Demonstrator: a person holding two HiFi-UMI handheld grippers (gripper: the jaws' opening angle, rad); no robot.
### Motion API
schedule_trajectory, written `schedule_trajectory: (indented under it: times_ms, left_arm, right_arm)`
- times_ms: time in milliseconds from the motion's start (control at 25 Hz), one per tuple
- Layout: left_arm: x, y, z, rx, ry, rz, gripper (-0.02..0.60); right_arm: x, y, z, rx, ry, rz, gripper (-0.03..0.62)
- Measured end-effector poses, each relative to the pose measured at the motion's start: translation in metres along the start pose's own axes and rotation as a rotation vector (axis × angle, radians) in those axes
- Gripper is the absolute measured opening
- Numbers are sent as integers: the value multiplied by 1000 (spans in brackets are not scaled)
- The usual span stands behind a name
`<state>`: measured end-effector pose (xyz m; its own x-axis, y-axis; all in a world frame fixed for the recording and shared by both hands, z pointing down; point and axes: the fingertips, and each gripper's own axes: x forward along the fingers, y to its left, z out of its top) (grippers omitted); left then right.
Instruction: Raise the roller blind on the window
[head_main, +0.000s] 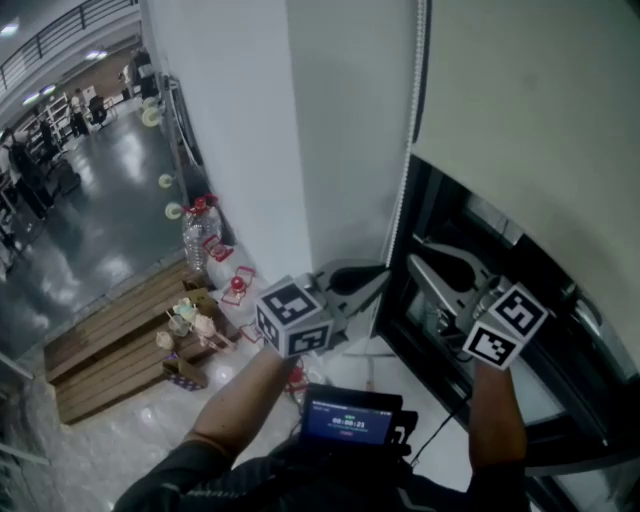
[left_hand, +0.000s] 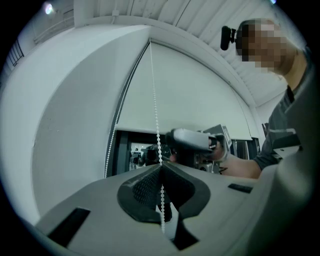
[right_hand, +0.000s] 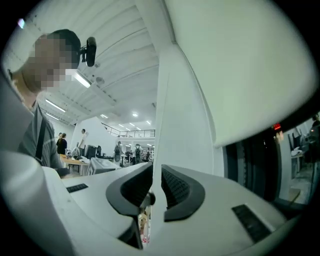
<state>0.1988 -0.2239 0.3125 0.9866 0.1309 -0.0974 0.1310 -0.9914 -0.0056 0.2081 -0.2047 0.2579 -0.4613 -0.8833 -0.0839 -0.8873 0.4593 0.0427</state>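
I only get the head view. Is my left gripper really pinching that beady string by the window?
Observer: Yes. The left gripper view shows the left gripper shut on the bead chain.
Operator: What about the right one?
Observer: In its own view, the right gripper has its jaws apart, with no chain between them.
Operator: Is the string tight?
Observer: It looks tight. From the left jaws, the chain runs straight up to the top corner of the roller blind.

light: dim, cool, ceiling strips (right_hand: 80, 79) | glare: floor (head_main: 110, 230) sheen | gripper views: fisheye, dark corners | roller blind (head_main: 540, 110) evenly lit
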Motion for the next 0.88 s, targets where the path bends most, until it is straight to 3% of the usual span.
schedule_trajectory:
  times_ms: [280,480,720,880]
  left_arm:
    - [-2,-9,1,11,5,-12,2]
    - [-4,-6,0,22,3,-3,2]
    - [-1,-6,-4,13,7,-9,2]
    - [0,-6,-29,-12,56,-5,2]
  right_arm:
    - [31,8,50,-10,-73,75,75]
    - [38,7,49,24,-69,89,6]
    - [37,5,45,55,-87,90,5]
    - [38,4,18,67,-29,83,3]
